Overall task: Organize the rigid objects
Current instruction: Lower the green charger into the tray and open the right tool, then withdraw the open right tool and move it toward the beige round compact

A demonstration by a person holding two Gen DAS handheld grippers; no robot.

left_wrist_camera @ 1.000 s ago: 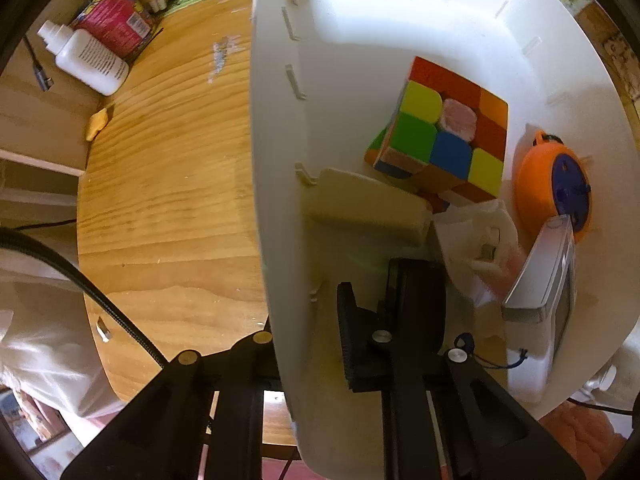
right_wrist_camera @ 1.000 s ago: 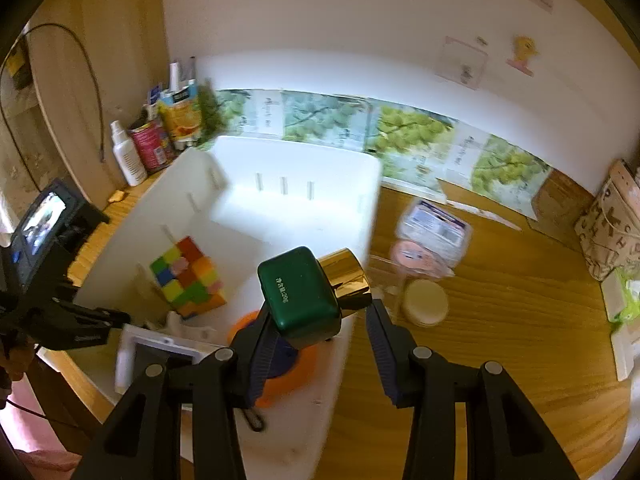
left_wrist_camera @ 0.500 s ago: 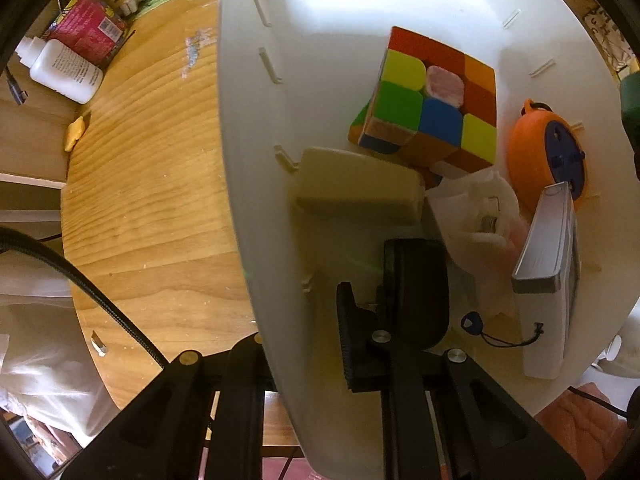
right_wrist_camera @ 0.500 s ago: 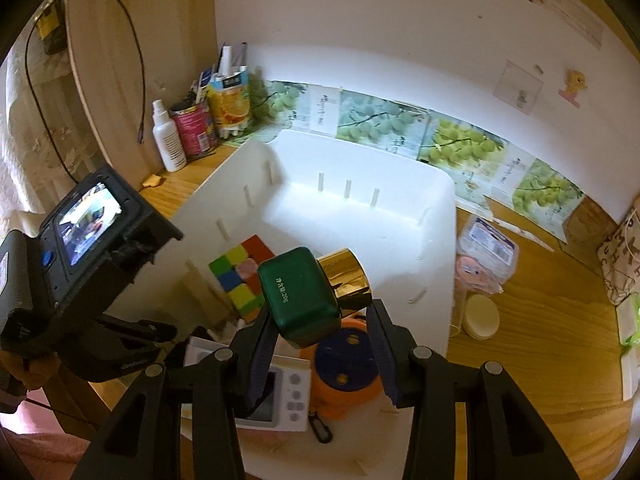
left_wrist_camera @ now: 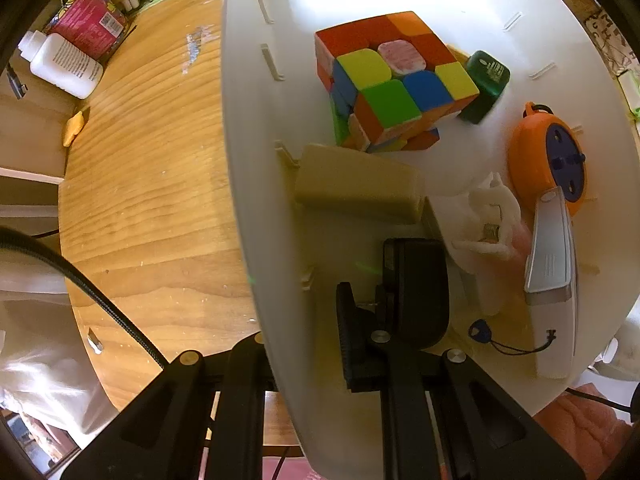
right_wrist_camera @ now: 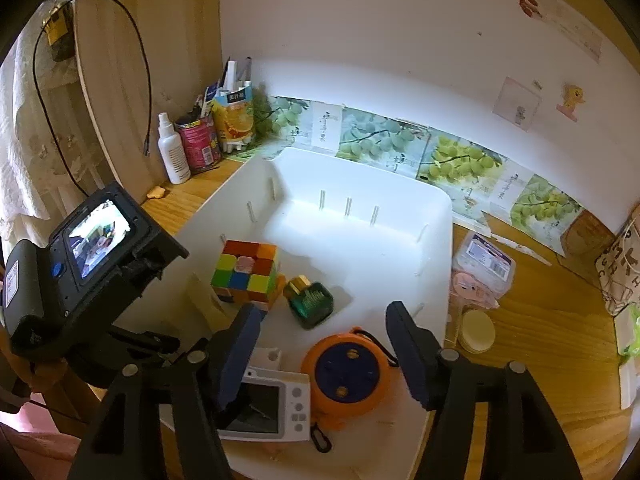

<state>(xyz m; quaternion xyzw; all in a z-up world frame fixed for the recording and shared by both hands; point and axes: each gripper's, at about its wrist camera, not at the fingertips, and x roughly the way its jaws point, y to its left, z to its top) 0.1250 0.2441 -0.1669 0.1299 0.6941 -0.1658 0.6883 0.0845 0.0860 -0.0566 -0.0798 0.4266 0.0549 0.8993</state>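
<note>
A white bin (left_wrist_camera: 248, 160) stands on the wooden table. My left gripper (left_wrist_camera: 304, 320) points down and is shut on the bin's left wall, one finger inside and one outside. In the bin lie a colourful puzzle cube (right_wrist_camera: 246, 272), an orange round reel (right_wrist_camera: 344, 376), a white camera (right_wrist_camera: 272, 408), a beige block (left_wrist_camera: 356, 184) and a green bottle with a gold cap (right_wrist_camera: 310, 298). The bottle lies on its side against the cube. My right gripper (right_wrist_camera: 324, 344) hovers above the bin's near end, its jaws opening with nothing between them.
A spray bottle (right_wrist_camera: 172, 156), a red can (right_wrist_camera: 198, 144) and a juice carton (right_wrist_camera: 234, 118) stand at the table's back left corner. Right of the bin lie a plastic packet (right_wrist_camera: 484, 260) and a round cream lid (right_wrist_camera: 476, 330). Crumpled white plastic (left_wrist_camera: 484, 220) lies inside the bin.
The right jaws have spread apart, and the green bottle they held now lies in the bin beside the cube. The left gripper keeps its hold on the bin wall.
</note>
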